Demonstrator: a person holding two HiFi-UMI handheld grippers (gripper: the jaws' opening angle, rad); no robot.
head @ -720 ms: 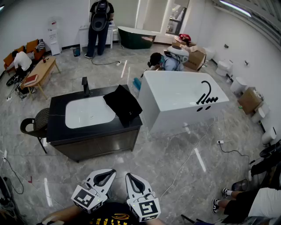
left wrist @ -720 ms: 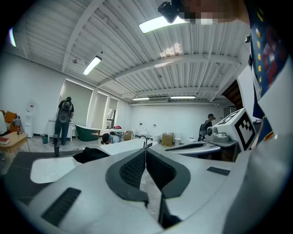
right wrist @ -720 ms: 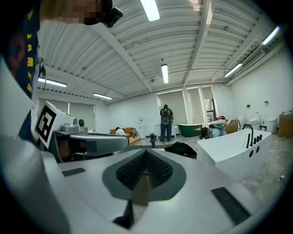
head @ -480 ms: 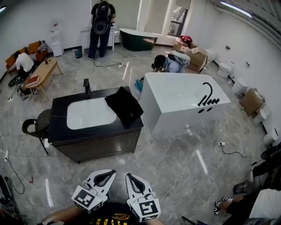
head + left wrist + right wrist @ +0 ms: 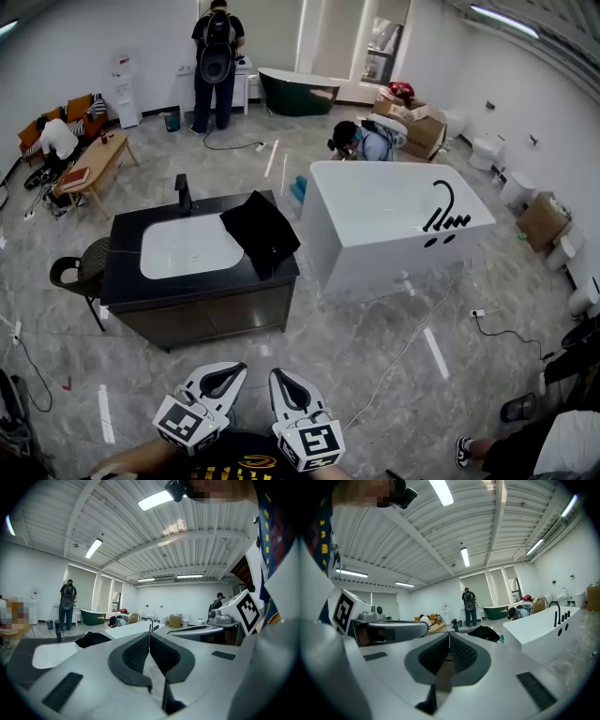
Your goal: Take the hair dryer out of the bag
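Lying on vanity (image 5: pixel 122 274), bag (image 5: pixel 261 228) well beyond fingers (image 5: pixel 217 379)

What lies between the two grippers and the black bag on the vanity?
In the head view: bare floor, then the dark front of the vanity bearing the black bag.

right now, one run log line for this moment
left hand-held gripper: shut, empty | right hand-held gripper: shut, empty | black bag: on vanity counter, untouched | hair dryer: not visible
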